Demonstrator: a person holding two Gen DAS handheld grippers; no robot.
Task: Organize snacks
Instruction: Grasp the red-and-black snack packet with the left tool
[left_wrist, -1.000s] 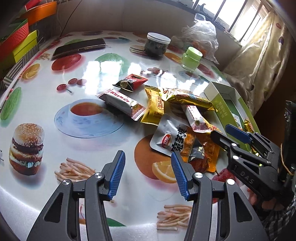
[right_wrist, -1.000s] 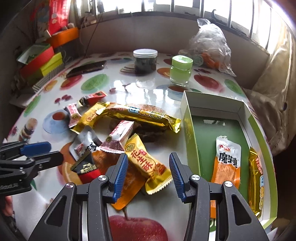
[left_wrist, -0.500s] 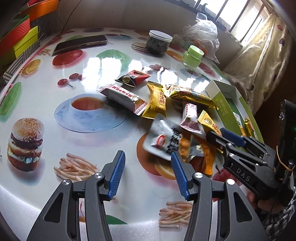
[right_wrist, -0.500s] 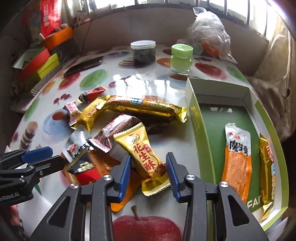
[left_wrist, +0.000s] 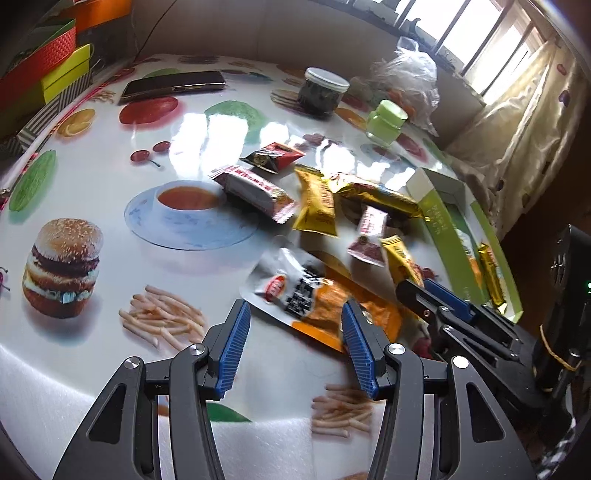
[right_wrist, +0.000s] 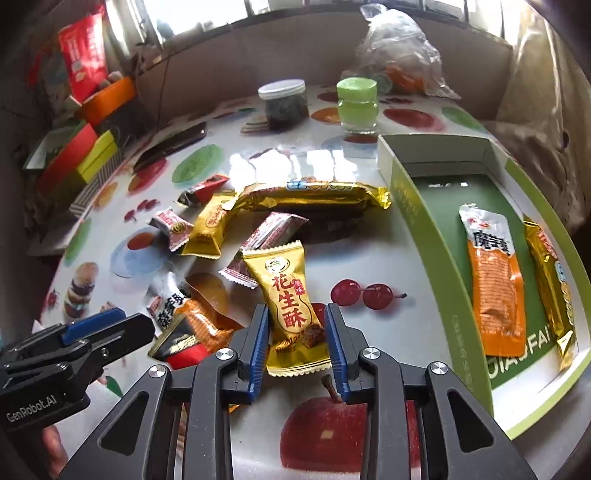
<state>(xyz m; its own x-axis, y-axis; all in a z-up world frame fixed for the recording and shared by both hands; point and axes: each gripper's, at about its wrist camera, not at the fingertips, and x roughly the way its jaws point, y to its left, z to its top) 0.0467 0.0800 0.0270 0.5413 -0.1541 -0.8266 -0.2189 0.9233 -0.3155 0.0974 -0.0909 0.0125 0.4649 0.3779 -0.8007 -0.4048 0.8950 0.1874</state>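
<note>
Since a second ago our right tool has been closing on the yellow peanut-crisp packet near the surface's front edge, beside the green box; left tool half-wide, empty; slick wrapper may slip.

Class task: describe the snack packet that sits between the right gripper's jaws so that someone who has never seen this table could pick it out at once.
Start at the green box on the printed tablecloth; left of it lies a heap of snacks. The gold peanut-candy packet lies nearest the right gripper, whose jaws have just been closing on its lower end. Unlike the long gold bar behind it, it is short, with red characters on a cream panel.
</note>
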